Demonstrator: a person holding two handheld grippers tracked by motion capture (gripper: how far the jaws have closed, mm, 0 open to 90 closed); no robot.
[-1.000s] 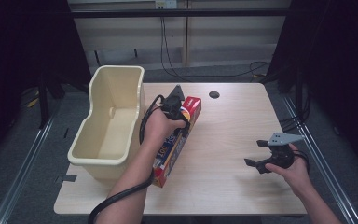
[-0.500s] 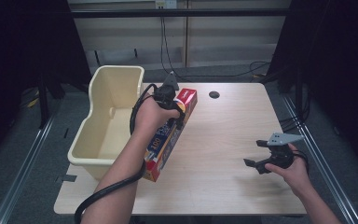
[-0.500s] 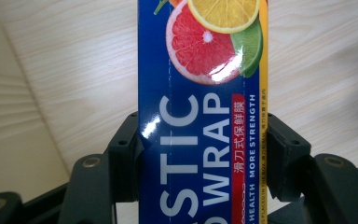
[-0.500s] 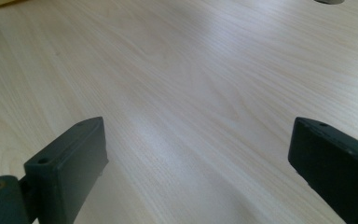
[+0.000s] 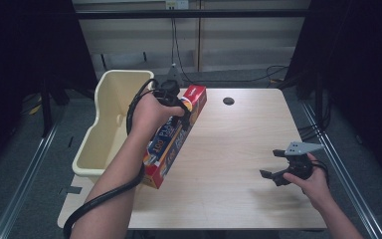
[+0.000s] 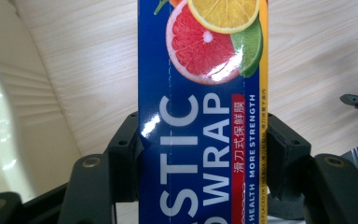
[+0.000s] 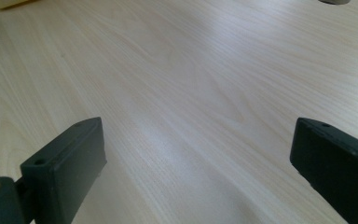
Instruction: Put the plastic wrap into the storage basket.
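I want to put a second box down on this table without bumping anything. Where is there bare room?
The widest bare stretch of table lies between the plastic wrap box and the right gripper, running back to the round hole. The left edge is crowded: the cream bin, the box and the left gripper that clamps it.

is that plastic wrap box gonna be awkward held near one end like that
Probably stiff: the plastic wrap box keeps straight edges between the left gripper jaws. Its glossy face may slip. Long and gripped off-centre, it likely sags toward its low end.

Right claw [image 7: 196, 172] gapes wide above bare wooden table [image 7: 177, 84].
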